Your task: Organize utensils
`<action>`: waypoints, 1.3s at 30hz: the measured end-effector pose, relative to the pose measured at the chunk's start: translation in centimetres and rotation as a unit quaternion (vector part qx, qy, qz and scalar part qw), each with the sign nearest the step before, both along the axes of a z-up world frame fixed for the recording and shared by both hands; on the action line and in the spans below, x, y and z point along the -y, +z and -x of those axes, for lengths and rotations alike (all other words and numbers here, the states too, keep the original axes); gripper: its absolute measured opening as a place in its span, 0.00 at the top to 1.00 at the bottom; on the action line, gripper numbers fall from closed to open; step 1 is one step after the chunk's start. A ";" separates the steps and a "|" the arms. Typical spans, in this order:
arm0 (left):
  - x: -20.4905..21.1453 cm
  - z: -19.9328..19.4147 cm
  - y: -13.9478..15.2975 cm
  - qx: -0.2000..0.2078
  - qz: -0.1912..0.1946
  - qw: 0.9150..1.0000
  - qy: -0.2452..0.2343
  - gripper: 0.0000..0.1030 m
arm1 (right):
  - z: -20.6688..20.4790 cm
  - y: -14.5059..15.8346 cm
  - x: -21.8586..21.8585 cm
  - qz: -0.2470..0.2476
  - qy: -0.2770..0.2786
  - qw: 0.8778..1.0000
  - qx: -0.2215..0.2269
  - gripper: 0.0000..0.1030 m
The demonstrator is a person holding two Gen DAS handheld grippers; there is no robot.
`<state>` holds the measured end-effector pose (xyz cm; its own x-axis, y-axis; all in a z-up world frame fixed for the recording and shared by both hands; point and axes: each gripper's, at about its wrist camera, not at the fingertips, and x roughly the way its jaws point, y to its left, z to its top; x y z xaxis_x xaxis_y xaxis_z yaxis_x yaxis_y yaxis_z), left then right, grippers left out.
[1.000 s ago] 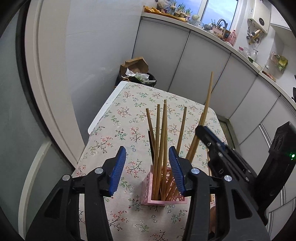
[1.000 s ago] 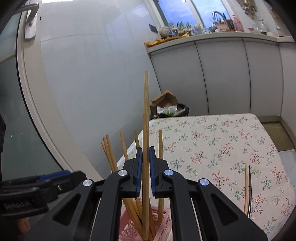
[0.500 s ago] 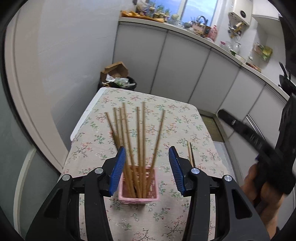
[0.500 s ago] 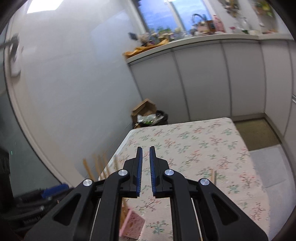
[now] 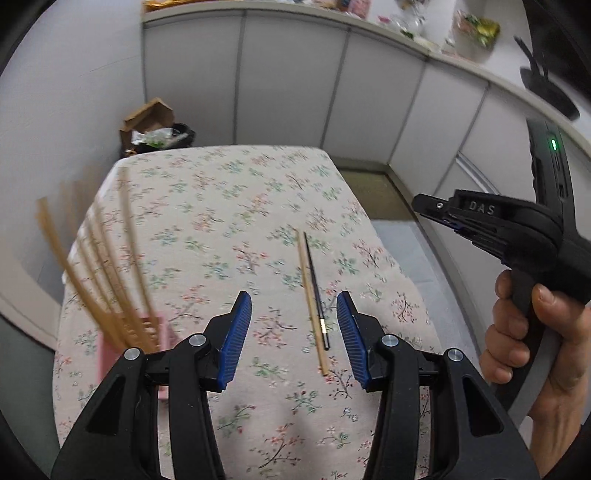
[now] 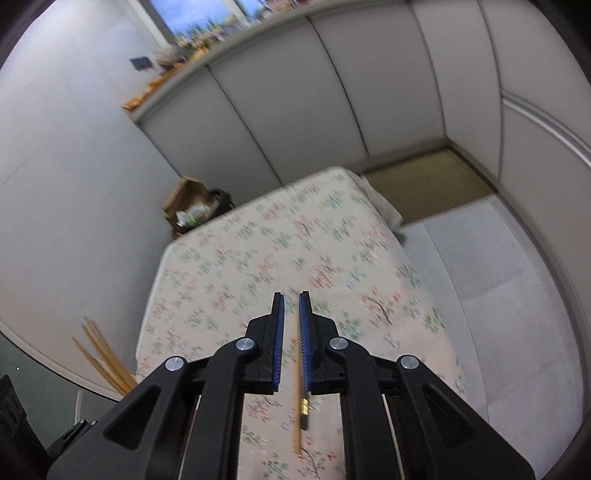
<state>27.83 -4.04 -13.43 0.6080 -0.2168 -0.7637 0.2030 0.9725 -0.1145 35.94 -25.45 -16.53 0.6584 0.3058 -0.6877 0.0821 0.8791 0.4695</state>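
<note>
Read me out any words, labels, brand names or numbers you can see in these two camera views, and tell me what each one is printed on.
"DAS": raised letters on the black body of the right hand-held gripper, seen from the left wrist camera; the lettering may continue out of sight.
Bottles and packets on the counter: any labels are too small and blurred to read.
Right wrist view: no readable text.

A brown cardboard box (image 5: 149, 114) is sitting atop a black rubbish bin (image 5: 181, 133) beside pale grey cabinet doors (image 5: 288, 81), beyond the floral-clothed table (image 5: 221, 206).
</note>
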 end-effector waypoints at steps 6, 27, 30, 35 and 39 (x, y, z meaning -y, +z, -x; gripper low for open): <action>2.6 -6.3 -6.0 -0.074 -0.016 0.997 0.010 0.55 | -0.9 -3.2 2.6 -0.019 -0.029 0.997 -0.066 0.91; 4.7 -14.2 -14.8 -0.152 -0.014 0.988 0.021 0.82 | -3.8 -5.9 3.3 -0.049 -0.029 0.992 -0.117 0.91; 4.5 -14.1 -15.0 -0.160 -0.005 0.987 0.013 0.94 | -4.3 -6.3 2.6 -0.038 -0.015 0.992 -0.122 0.91; 3.8 -13.0 -13.5 -0.144 0.004 0.990 0.005 0.94 | -5.2 -7.9 0.9 -0.018 0.019 0.990 -0.142 0.91; 3.0 -10.9 -10.0 -0.105 0.020 0.994 -0.010 0.94 | -6.0 -9.3 -1.0 -0.002 0.049 0.987 -0.152 0.91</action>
